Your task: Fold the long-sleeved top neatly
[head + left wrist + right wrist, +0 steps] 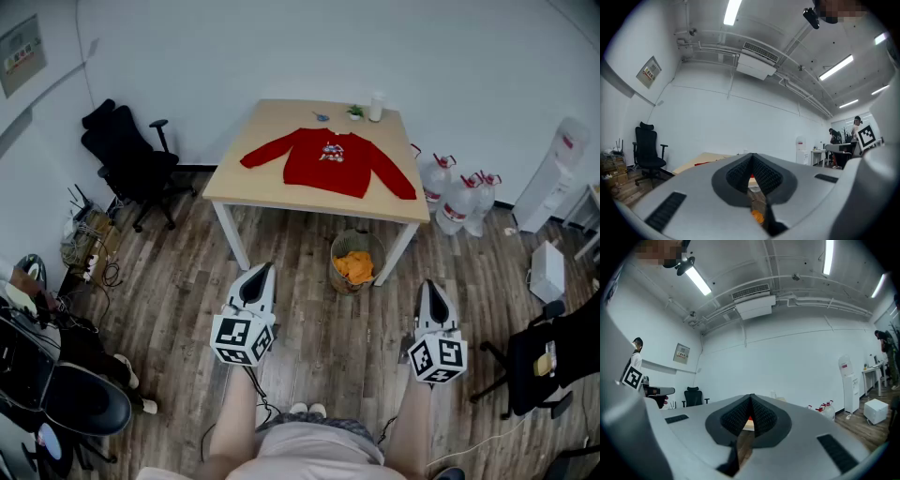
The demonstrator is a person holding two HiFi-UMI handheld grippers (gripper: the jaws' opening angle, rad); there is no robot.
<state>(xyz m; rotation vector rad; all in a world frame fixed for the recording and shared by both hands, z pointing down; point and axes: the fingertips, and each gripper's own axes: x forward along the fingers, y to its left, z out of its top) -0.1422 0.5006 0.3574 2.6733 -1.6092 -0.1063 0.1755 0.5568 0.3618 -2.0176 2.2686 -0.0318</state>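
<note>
Red cloth top (328, 174), matt wooden table (272, 122), wood-plank floor (319, 323)

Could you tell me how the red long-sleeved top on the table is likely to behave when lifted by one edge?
The red top lies flat with sleeves spread, so it is probably floppy and would sag from any grip. Being cloth, it is likely light, and should drag rather than glide across the wooden table.

red long-sleeved top (330, 161) with small white chest print, well ahead of both jaws, on pale wood table (246, 183) with white legs. orange heap (354, 266) nearer the jaws. white left gripper (264, 269) and right gripper (431, 285), black-and-white square markers. brown plank floor (319, 337).
</note>
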